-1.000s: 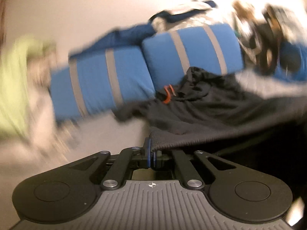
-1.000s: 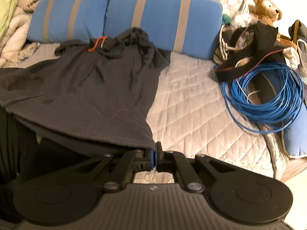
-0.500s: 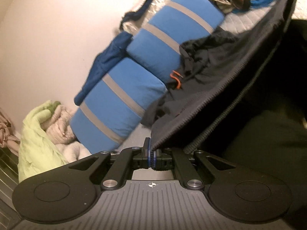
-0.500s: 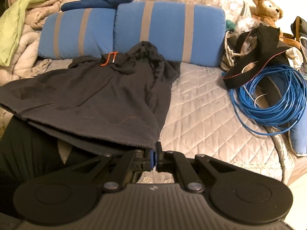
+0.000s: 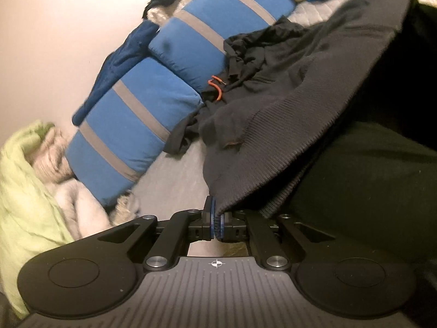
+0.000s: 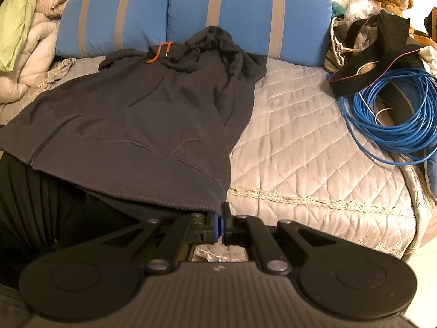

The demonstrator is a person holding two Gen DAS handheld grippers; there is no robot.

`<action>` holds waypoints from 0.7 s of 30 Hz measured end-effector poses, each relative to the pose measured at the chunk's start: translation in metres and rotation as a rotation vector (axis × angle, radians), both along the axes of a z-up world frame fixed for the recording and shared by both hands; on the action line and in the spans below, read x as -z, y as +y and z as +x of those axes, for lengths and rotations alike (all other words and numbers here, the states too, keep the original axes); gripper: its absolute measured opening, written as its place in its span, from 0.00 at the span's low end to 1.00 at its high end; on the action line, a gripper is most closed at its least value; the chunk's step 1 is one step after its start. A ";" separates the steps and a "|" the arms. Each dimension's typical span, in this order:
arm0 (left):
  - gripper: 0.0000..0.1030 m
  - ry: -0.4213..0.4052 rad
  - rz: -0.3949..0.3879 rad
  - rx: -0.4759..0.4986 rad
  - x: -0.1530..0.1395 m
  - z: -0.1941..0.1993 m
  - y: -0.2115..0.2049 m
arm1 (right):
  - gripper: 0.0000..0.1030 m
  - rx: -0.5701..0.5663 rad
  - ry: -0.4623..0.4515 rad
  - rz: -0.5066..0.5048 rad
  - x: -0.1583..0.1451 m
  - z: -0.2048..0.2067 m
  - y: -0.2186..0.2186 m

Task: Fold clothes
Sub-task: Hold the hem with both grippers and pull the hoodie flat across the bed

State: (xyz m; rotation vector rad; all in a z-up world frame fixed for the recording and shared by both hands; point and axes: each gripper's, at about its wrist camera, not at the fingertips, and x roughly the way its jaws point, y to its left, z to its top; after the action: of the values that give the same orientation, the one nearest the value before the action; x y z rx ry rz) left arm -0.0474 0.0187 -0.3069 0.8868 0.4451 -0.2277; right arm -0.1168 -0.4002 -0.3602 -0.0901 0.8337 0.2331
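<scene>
Hoodie (image 6: 153,114), dark grey, lies spread on the bed (image 6: 306,147), hood end at 12 o'clock against the blue pillows (image 6: 245,8), ribbed hem at 6 o'clock toward the tongs. Long axis runs 12–6. Left tongs (image 5: 215,222) closed on one hem corner; right tongs (image 6: 220,228) closed on the other. Hem is lifted and taut between them. Judgement: either arm is equally near; carrying the hem toward 12 o'clock would halve the hoodie.

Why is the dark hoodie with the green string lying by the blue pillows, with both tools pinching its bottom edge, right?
Almost. The string on the hoodie is orange, not green, as the right wrist view shows. The rest holds: blue pillows behind, left tool and right tool pinching its hem.
</scene>
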 end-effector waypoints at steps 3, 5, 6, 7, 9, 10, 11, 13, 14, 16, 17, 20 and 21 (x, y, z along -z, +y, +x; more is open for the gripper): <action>0.18 0.010 -0.084 -0.024 -0.002 0.003 0.006 | 0.03 -0.008 -0.002 -0.002 0.001 -0.001 0.002; 0.34 -0.004 -0.135 -0.059 -0.006 0.004 0.011 | 0.04 -0.013 -0.003 -0.003 0.002 -0.001 0.003; 0.38 -0.011 -0.160 -0.075 -0.008 0.004 0.013 | 0.06 -0.016 -0.003 -0.004 0.003 -0.002 0.003; 0.39 -0.007 -0.194 -0.085 -0.011 0.005 0.017 | 0.12 -0.018 -0.004 -0.006 0.003 -0.002 0.004; 0.39 0.015 -0.272 -0.095 -0.018 0.006 0.024 | 0.16 -0.025 -0.009 -0.019 0.003 -0.002 0.004; 0.38 0.027 -0.310 -0.101 -0.021 0.007 0.028 | 0.16 -0.028 -0.010 -0.022 0.003 -0.002 0.005; 0.39 0.040 -0.334 -0.104 -0.022 0.008 0.031 | 0.16 -0.033 -0.012 -0.027 0.003 -0.003 0.006; 0.37 0.062 -0.357 -0.107 -0.023 0.011 0.035 | 0.13 -0.045 -0.026 -0.041 -0.001 -0.004 0.007; 0.35 0.069 -0.360 -0.102 -0.023 0.011 0.035 | 0.10 -0.052 -0.033 -0.048 -0.003 -0.005 0.007; 0.08 0.097 -0.368 -0.086 -0.024 0.011 0.035 | 0.02 -0.065 -0.047 -0.062 -0.007 -0.007 0.008; 0.05 0.116 -0.370 -0.083 -0.025 0.011 0.034 | 0.02 -0.071 -0.054 -0.069 -0.009 -0.008 0.008; 0.04 0.107 -0.357 -0.086 -0.029 0.009 0.031 | 0.01 -0.090 -0.074 -0.090 -0.014 -0.011 0.010; 0.04 0.103 -0.360 -0.088 -0.033 0.009 0.032 | 0.01 -0.094 -0.081 -0.093 -0.017 -0.012 0.009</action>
State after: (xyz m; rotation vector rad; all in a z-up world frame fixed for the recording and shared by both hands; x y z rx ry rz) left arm -0.0387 0.0509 -0.2744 0.5033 0.5186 -0.2643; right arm -0.1288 -0.3911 -0.3431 -0.2249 0.7604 0.2776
